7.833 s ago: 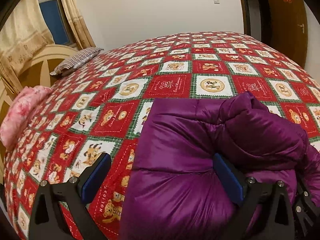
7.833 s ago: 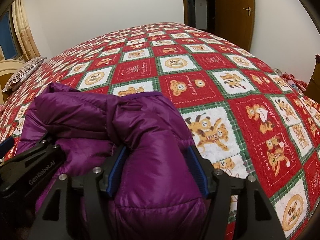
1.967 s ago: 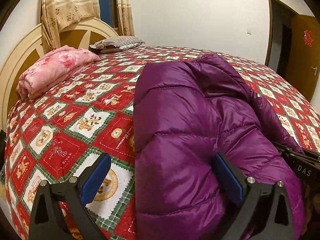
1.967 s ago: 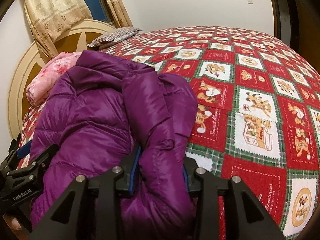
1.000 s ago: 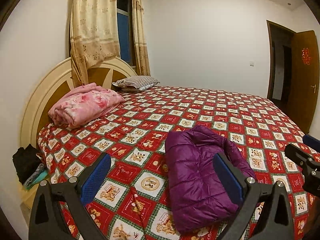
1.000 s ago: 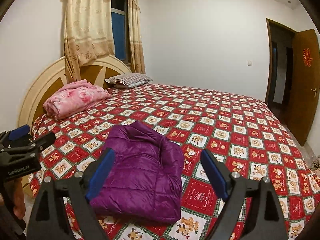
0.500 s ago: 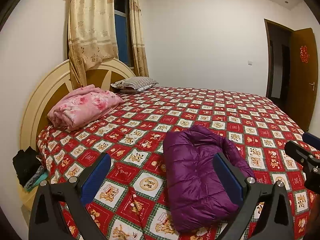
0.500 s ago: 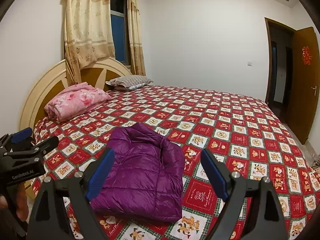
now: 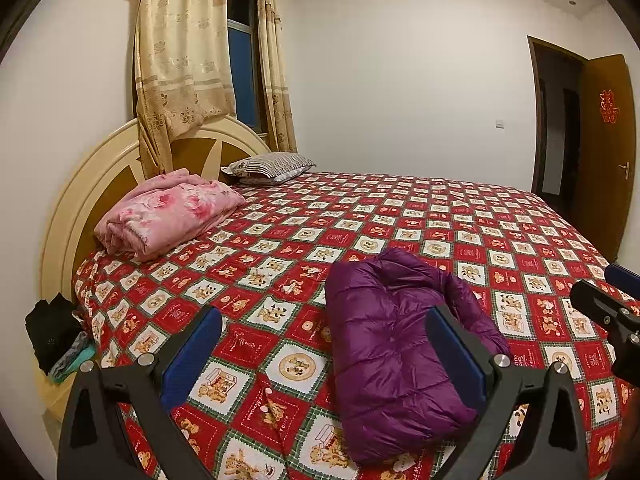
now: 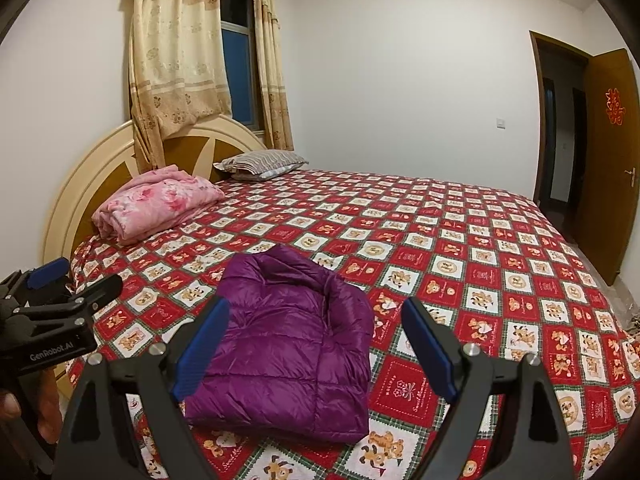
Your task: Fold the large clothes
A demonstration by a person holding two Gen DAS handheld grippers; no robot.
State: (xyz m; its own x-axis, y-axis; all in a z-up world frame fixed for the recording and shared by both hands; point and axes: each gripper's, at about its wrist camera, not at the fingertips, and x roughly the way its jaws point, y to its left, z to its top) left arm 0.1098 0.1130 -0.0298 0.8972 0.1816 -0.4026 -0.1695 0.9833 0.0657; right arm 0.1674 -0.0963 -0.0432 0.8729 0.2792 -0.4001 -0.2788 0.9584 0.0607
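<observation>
A wide bed (image 9: 400, 216) is filling most of both views, its bedspread (image 10: 460, 240) showing a checkerboard of red and white squares edged in green, printed with teddy bears and small seals. A curved cream and brown headboard (image 9: 80, 200) is standing at the far left end, with beige patterned curtains (image 9: 180, 60) hanging beside a dark window (image 10: 236, 68) above it. A folded pink floral blanket (image 9: 168, 208) and a striped pillow (image 9: 272, 164) are lying near the headboard. White walls are closing the room, a switch plate (image 10: 501, 122) is sitting on the far wall, and a brown door (image 10: 612, 160) is standing open at the right, carrying a red paper ornament (image 10: 615, 106). A dark bundle of clothes (image 9: 52, 328) is lying on the floor by the bed's corner.

The words "GenRobot.AI" are showing on the side of the left gripper (image 10: 68, 276) in the right wrist view; one red square near the right gripper (image 10: 316, 340) is reading "HOLIDAY" (the rest of the print is too small to make out).

The purple puffer jacket (image 10: 288, 344) is lying folded into a compact quilted bundle on the near edge of the bed, its shiny fabric creased, a rounded roll along its far right side. Both grippers are hanging above it with jaws spread wide, holding nothing, well apart from the fabric.
</observation>
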